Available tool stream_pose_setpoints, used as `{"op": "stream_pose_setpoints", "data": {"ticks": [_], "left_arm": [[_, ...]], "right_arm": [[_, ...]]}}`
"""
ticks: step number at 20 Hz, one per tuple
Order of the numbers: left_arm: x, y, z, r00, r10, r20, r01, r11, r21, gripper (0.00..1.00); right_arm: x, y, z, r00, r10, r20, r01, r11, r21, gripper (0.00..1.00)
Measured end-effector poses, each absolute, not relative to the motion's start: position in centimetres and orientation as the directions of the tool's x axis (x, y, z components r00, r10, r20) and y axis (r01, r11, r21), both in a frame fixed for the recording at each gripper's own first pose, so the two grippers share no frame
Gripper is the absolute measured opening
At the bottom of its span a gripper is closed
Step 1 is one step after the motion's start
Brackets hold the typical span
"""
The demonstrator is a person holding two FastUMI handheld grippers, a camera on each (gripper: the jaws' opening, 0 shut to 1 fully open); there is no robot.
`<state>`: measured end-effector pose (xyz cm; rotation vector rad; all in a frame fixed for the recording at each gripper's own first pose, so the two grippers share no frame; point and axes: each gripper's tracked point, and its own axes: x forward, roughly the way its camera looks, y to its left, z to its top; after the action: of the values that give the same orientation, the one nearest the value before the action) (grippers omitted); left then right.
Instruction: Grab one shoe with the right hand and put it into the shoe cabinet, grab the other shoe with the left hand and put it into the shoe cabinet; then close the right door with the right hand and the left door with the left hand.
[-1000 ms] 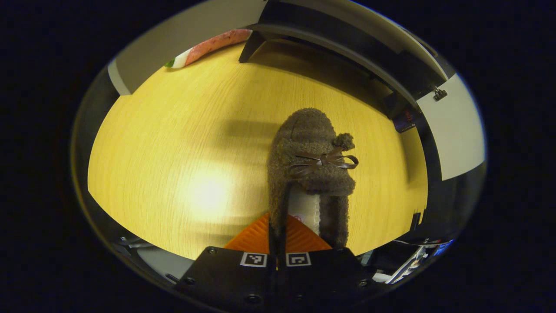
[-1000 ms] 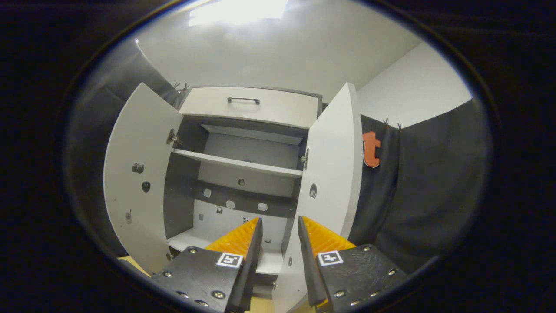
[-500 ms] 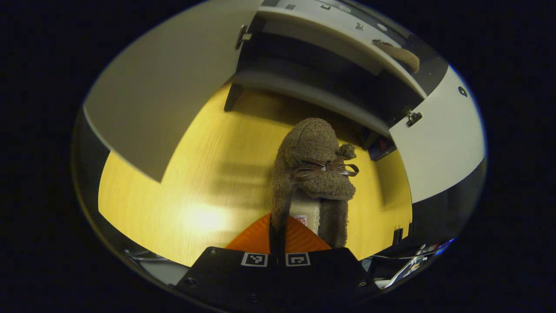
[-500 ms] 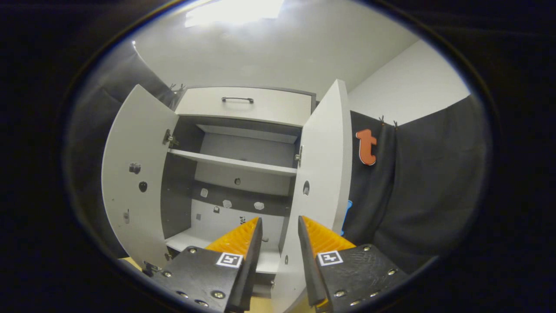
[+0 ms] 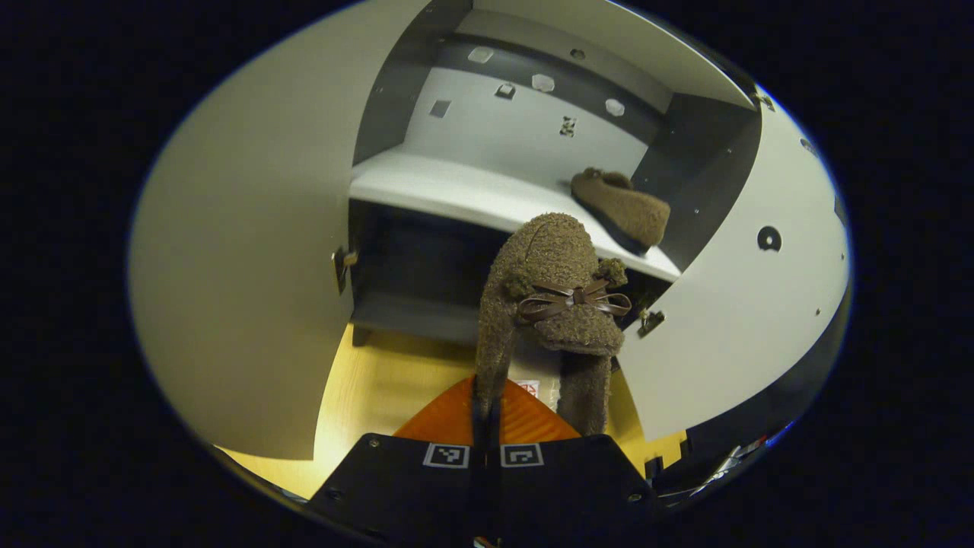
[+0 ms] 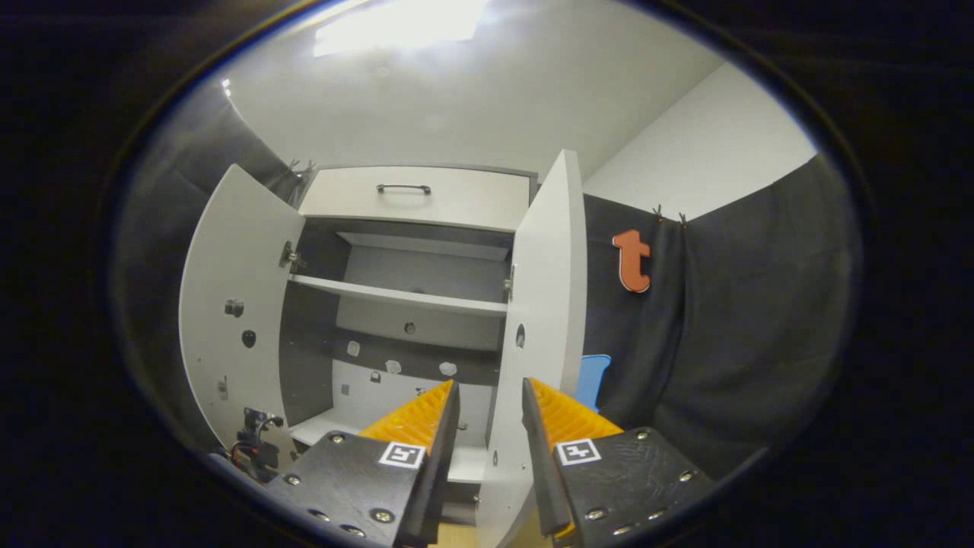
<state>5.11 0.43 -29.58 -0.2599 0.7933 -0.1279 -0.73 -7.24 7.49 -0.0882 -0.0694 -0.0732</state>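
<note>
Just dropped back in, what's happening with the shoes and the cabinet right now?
The left gripper is shut on a fuzzy brown shoe and holds it up in front of the open shoe cabinet. The other shoe already lies on the cabinet's white shelf, toward its right end. The right gripper is open and holds nothing, pointing at the cabinet near the right door. Both doors stand open, the left door included.
</note>
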Motion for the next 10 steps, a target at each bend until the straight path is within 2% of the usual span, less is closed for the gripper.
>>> {"op": "stream_pose_setpoints", "data": {"ticks": [1,4,7,9,10], "left_arm": [[6.5,0.2,-28.8,0.710,-0.215,-0.670,0.027,0.960,-0.279,0.01],[11.0,0.2,-25.9,0.745,-0.212,-0.632,0.036,0.960,-0.279,0.04],[15.1,0.3,-24.3,0.774,-0.201,-0.600,0.037,0.961,-0.274,0.01],[17.8,0.6,-23.8,0.782,-0.190,-0.593,0.030,0.963,-0.269,0.01],[19.2,0.9,-23.6,0.786,-0.182,-0.591,0.023,0.963,-0.267,0.01]], "right_arm": [[-1.0,-7.4,7.6,0.994,-0.073,0.077,0.079,0.993,-0.083,0.48],[-1.4,-8.0,7.8,0.993,-0.083,0.086,0.090,0.993,-0.073,0.46],[-2.0,-8.5,7.7,0.992,-0.092,0.086,0.097,0.994,-0.058,0.48],[-2.4,-9.0,7.6,0.991,-0.101,0.083,0.105,0.993,-0.048,0.45],[-2.5,-9.3,7.5,0.991,-0.108,0.079,0.112,0.993,-0.048,0.48]]}}
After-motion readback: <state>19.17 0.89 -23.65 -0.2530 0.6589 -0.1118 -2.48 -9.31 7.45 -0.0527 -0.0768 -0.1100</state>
